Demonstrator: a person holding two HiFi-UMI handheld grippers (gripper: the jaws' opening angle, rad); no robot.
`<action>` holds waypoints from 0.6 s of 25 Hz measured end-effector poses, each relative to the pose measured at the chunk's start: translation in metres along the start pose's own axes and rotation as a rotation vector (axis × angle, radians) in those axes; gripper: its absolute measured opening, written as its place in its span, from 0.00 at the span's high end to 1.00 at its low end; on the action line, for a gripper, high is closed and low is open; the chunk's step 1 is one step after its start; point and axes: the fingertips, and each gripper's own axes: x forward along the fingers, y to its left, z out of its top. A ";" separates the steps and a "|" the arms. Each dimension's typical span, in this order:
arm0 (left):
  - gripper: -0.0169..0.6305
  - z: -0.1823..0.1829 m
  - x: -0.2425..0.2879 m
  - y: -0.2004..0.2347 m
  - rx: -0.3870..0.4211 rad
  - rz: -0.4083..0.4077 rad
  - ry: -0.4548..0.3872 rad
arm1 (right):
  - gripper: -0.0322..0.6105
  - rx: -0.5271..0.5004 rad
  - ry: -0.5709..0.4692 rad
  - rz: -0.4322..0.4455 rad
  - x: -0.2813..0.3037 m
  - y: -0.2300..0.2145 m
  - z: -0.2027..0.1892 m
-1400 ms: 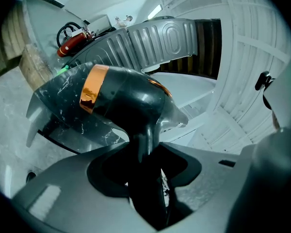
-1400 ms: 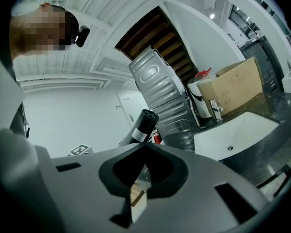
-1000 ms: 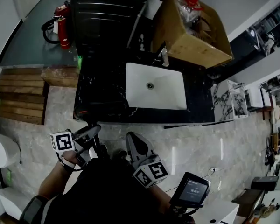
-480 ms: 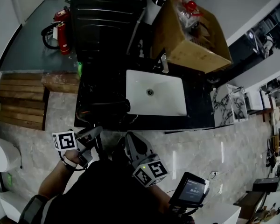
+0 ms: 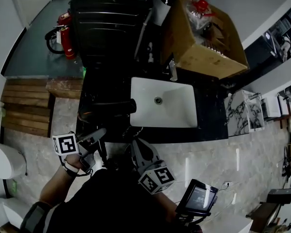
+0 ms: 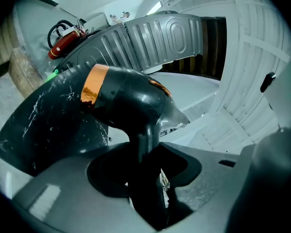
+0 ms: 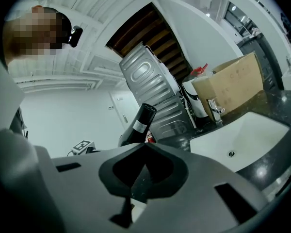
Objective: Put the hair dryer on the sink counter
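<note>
A black hair dryer [image 6: 126,98] with a copper band has its handle between the jaws of my left gripper [image 6: 145,178], which is shut on it. In the head view the hair dryer [image 5: 111,106] hangs level over the front left part of the black sink counter [image 5: 102,89], its nozzle toward the white sink [image 5: 174,110]. My left gripper [image 5: 99,137] is just in front of the counter edge. My right gripper [image 5: 135,143] is beside it with its jaws together and nothing in them. In the right gripper view the hair dryer [image 7: 138,123] shows beyond my right gripper [image 7: 145,147].
A faucet [image 5: 173,72] and a large cardboard box [image 5: 203,33] stand behind the sink. A dark ribbed unit [image 5: 111,18] fills the counter's far left, with a red fire extinguisher [image 5: 65,25] on the floor beside it. Wooden boards [image 5: 26,106] lie to the left.
Both grippers have moved forward to the counter. The hair dryer, still held by the left gripper, has come from in front of the counter edge to over its front left part.
</note>
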 end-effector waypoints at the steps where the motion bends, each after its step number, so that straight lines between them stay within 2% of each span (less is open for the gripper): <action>1: 0.69 0.003 0.005 0.001 0.000 0.008 0.000 | 0.96 0.009 0.002 0.001 0.002 -0.006 0.001; 15: 0.69 0.034 0.078 0.027 0.020 0.143 0.032 | 0.96 0.114 0.049 0.032 0.037 -0.088 0.016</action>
